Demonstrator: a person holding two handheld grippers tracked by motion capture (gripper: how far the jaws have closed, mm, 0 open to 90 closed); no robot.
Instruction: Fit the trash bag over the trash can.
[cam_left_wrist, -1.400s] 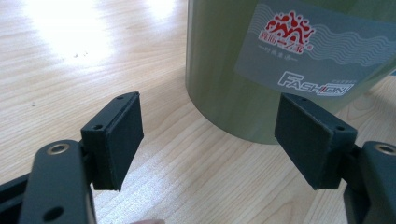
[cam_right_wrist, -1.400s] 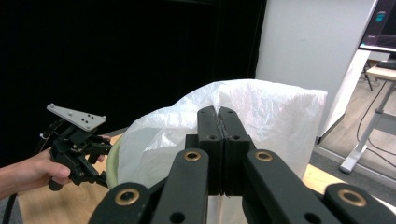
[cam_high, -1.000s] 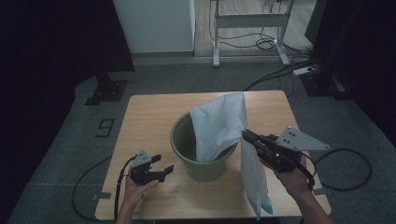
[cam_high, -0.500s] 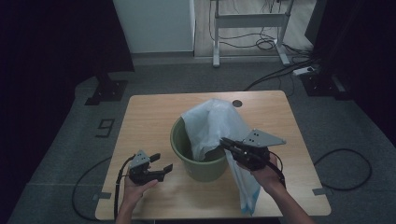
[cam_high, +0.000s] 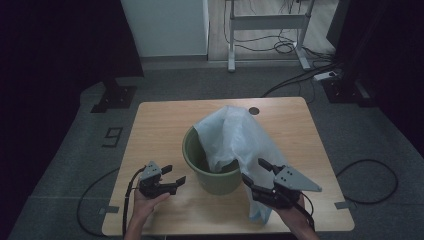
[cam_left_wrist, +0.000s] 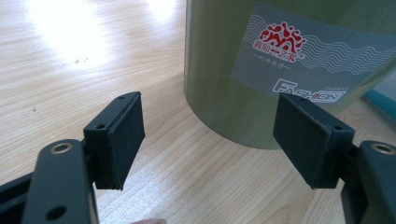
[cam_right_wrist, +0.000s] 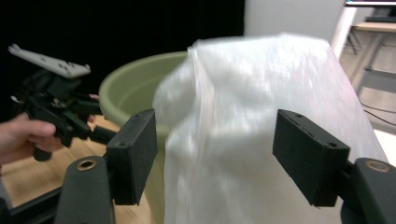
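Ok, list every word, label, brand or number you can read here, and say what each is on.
"FASHION": white letters low on the sticker on the green bucket, left gripper view.
Red logo and a small line of characters under it, same sticker: too small to read.
"9": marked on the grey floor left of the table, high view.

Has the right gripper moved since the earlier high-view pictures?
Yes. The right gripper dropped from beside the green bucket's rim toward the table's near edge; its jaws have just opened, releasing the plastic bag.
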